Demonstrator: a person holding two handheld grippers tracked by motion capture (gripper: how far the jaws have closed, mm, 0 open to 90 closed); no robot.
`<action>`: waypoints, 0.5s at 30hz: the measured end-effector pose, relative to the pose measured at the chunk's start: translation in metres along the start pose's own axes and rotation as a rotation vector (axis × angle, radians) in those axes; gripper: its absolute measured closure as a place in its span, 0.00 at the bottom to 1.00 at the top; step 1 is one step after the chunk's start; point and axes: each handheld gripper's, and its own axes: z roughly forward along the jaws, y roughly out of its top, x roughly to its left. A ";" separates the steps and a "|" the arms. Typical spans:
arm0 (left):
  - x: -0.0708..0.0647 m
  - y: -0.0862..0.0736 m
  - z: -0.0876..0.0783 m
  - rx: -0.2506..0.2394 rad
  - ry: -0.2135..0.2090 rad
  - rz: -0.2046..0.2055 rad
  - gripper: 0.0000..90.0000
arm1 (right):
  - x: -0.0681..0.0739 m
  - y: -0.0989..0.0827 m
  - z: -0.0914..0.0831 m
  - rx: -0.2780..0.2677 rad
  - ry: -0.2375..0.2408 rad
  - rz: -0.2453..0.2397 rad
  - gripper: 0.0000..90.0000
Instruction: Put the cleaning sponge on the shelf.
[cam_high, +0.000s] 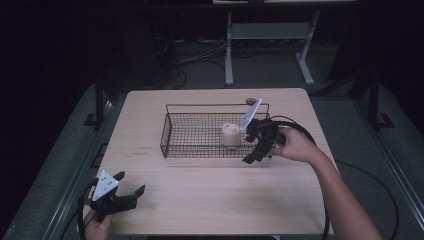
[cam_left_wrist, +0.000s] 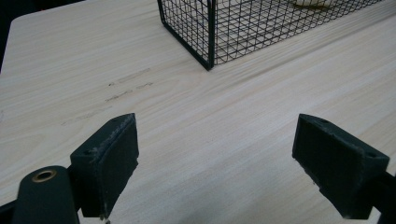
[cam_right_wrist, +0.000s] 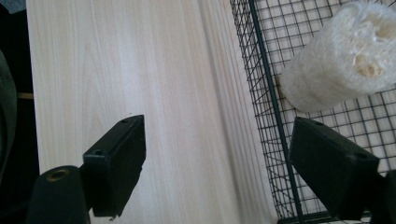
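A black wire basket (cam_high: 172, 135) stands in the middle of the light wooden table (cam_high: 210, 200). A pale loofah piece (cam_high: 230, 134) stands upright inside it, right of centre. My right gripper (cam_high: 254, 147) hangs at the basket's front right corner, open with nothing between its jaws. In the right gripper view the jaws (cam_right_wrist: 217, 168) straddle the basket's front wall (cam_right_wrist: 266, 93), and the loofah (cam_right_wrist: 341, 60) lies ahead on the basket side, apart from them. My left gripper (cam_high: 131, 184) rests low at the table's near left corner, open and empty (cam_left_wrist: 215, 158), facing the basket's left end (cam_left_wrist: 210, 32).
A small grey disc (cam_high: 251, 101) lies on the table just behind the basket's back right corner. Cables trail from both grippers over the table edges. Bare wood stretches between the basket and the near edge. Desk legs and cables stand on the floor beyond.
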 end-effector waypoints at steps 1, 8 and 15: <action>0.000 0.000 0.000 0.000 0.000 0.000 0.15 | 0.000 -0.002 0.001 -0.002 -0.001 0.002 0.20; -0.001 0.000 0.000 0.001 -0.001 0.001 0.15 | 0.001 -0.014 0.003 -0.005 -0.004 0.022 0.20; -0.001 0.000 0.001 0.003 -0.001 0.001 0.15 | 0.005 -0.024 0.007 0.005 -0.001 0.035 0.20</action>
